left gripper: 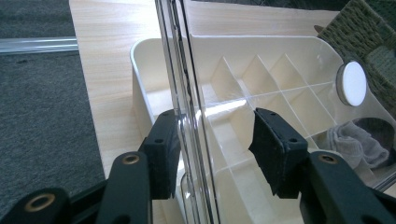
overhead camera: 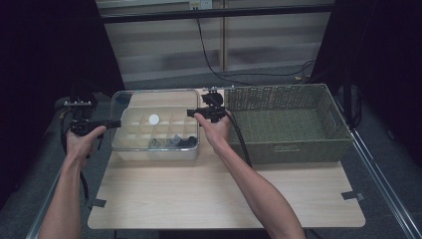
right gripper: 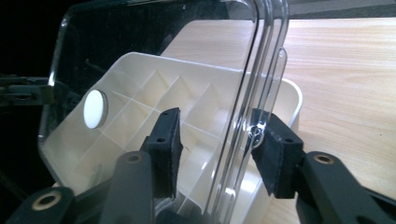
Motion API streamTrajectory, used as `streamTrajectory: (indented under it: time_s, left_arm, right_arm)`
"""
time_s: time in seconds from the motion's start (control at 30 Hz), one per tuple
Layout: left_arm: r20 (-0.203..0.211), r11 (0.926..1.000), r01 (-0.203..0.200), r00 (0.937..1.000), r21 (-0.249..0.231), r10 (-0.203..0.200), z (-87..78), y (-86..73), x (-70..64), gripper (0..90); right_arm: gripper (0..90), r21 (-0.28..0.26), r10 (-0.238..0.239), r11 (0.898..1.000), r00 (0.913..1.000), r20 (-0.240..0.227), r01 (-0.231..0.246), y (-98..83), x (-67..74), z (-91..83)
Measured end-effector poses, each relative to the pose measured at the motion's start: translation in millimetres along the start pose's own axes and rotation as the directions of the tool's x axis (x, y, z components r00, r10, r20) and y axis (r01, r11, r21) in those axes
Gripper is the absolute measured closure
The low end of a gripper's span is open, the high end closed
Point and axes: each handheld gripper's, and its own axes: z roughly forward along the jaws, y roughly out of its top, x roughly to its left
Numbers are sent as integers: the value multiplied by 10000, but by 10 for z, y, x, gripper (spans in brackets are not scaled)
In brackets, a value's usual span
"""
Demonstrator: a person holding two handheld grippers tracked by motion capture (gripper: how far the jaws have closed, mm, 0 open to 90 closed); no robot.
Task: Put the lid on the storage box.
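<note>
Here the divided cream box (overhead camera: 155, 134) sits on the tabletop (overhead camera: 224, 194) just left of the woven basket (overhead camera: 286, 124), its clear lid (overhead camera: 154, 102) standing open. The left claw (left gripper: 212, 151) straddles the lid's left edge, jaws spread and pads not pressing. The right claw (right gripper: 217, 149) does likewise at the right edge (grey socks (left gripper: 355, 142) lie in one compartment).

Glossy clear plastic lid (left gripper: 187, 93) over matt cream plastic box (left gripper: 140, 60); woven basket (overhead camera: 286, 122).
</note>
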Motion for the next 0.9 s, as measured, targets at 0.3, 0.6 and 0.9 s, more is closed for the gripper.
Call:
streamTrajectory:
  time_s: [0.3, 0.6, 0.9]
  left_arm:
    - [114, 10000, 64, 9999, 55, -65, 42, -15, 40, 508]
    - [164, 9994, 260, 9995, 214, -264, 120, -24, 75, 487]
    - [46, 9983, 302, 9995, 492, -305, 192, -30, 108, 466]
  right_arm:
    - [492, -205, 183, 9996, 9992, 344, -176, -34, 24, 64]
    - [472, -101, 442, 9990, 9975, 547, -437, -63, -19, 147]
    - [447, 63, 516, 9986, 9951, 848, -523, -98, -61, 232]
